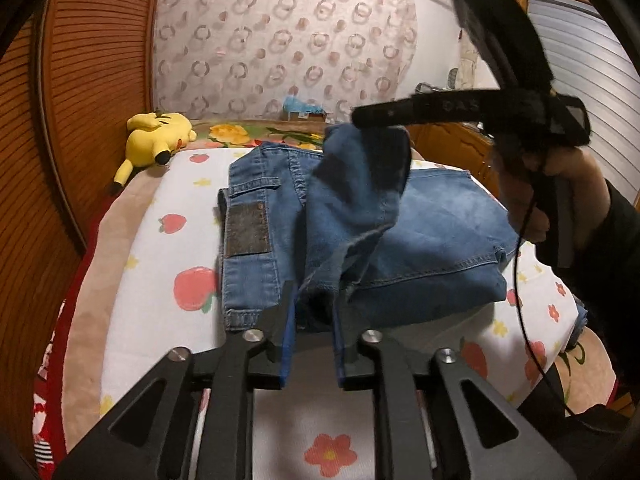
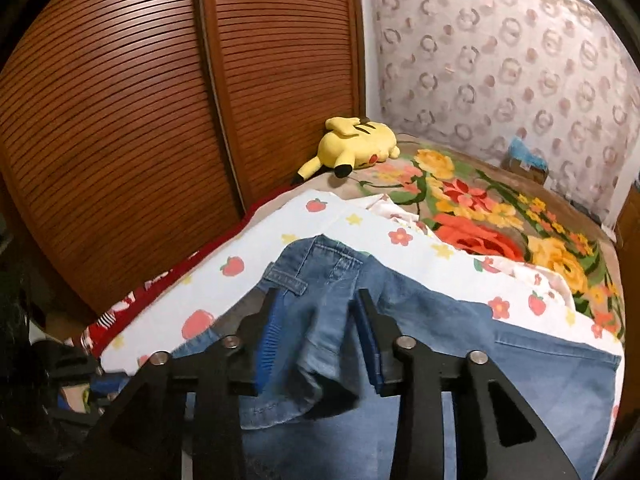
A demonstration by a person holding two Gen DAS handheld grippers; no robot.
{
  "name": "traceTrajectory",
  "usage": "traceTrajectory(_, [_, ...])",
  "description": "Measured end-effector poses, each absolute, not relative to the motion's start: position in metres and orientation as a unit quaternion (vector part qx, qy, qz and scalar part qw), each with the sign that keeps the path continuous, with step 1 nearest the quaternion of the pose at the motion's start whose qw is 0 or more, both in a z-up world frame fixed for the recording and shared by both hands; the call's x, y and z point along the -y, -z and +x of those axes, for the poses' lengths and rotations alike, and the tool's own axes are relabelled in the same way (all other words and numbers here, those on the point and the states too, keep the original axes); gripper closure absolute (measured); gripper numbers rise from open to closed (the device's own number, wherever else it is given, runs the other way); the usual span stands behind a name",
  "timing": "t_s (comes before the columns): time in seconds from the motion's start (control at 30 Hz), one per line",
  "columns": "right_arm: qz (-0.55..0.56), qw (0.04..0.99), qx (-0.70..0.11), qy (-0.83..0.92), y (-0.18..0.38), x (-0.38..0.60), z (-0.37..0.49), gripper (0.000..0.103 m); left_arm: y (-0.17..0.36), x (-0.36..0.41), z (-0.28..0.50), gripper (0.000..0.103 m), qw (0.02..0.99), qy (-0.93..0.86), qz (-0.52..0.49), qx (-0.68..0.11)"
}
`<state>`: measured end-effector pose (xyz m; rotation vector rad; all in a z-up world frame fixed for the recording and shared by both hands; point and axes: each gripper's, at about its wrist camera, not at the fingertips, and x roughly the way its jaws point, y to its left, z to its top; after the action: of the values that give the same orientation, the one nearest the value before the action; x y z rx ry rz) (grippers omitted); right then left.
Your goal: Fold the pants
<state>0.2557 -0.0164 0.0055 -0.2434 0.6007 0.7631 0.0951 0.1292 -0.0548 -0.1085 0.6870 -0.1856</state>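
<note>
Our left tongs (image 1: 314, 312) sit barely open, the jeans (image 1: 420, 236) hem loose between them; right tongs (image 2: 316, 334) gape wider around a denim fold on the bed (image 1: 160, 280).

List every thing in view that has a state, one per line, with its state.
jeans: partly folded on the bed, one denim end lifted above the pile.
left gripper: open, denim between its jaws.
right gripper: open, denim fold draped between its jaws.
plush toy: lying on its side by the wardrobe.
wardrobe doors: closed.
fruit-print sheet: spread under the jeans.
</note>
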Motion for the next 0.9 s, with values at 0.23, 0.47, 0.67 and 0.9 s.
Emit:
traceTrajectory(0.23, [-0.117, 0.885, -0.275, -0.357, -0.005, 0.047, 0.232, 0.057, 0.046, -0.145, 0.089, 0.055, 0.942, 0.068, -0.055, -0.323])
traceTrajectory(0.47, [-0.096, 0.9, -0.292, -0.31, 0.023, 0.083, 0.219, 0.056, 0.037, -0.136, 0.102, 0.055, 0.946, 0.076, -0.046, -0.313])
traceTrajectory(0.67, [-0.081, 0.908, -0.316, -0.265, 0.05, 0.102, 0.216, 0.056, 0.033, -0.099, 0.13, 0.055, 0.941, 0.121, -0.021, -0.316])
traceTrajectory(0.9, [-0.079, 0.906, -0.338, -0.242, 0.07, 0.104, 0.206, 0.056, 0.039, -0.054, 0.164, 0.056, 0.928, 0.167, -0.003, -0.333])
